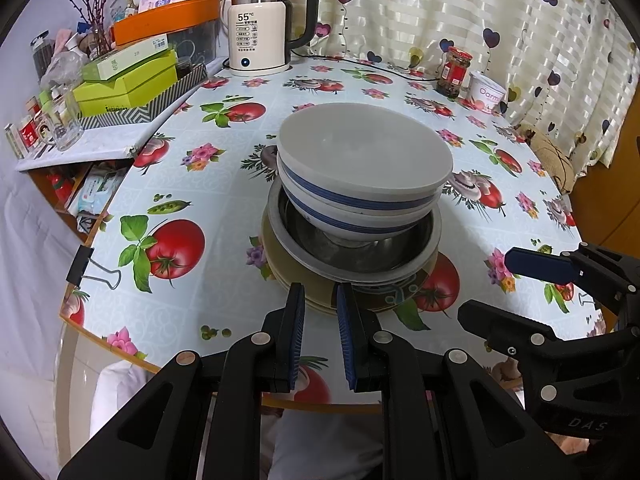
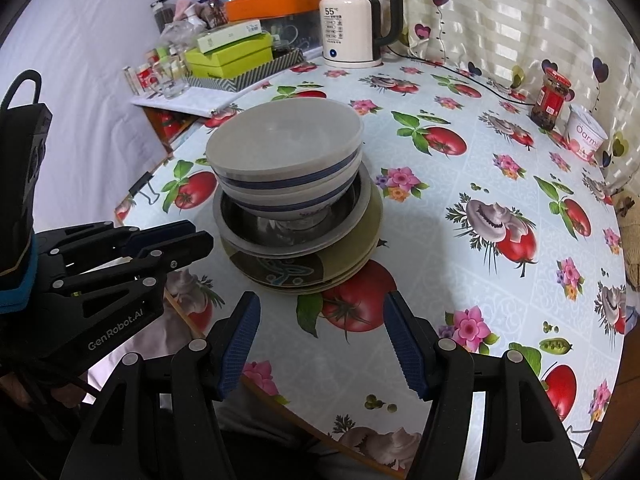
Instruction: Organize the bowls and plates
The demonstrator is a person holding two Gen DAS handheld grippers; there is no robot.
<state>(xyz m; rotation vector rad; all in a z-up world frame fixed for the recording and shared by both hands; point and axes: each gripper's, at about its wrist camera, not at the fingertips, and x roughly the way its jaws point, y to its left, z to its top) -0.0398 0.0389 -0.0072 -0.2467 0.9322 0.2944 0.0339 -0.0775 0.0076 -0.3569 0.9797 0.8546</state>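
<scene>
Bowls [image 1: 360,168] stacked on plates [image 1: 320,300] sit ahead of both our grippers.
Left gripper [image 1: 320,308], jaws narrow and empty, is nearest the plates; right gripper [image 2: 320,312] gapes wide, empty.

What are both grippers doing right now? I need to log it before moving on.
Left gripper: nearly closed, narrow gap, holding nothing.
Right gripper: open, holding nothing.
</scene>
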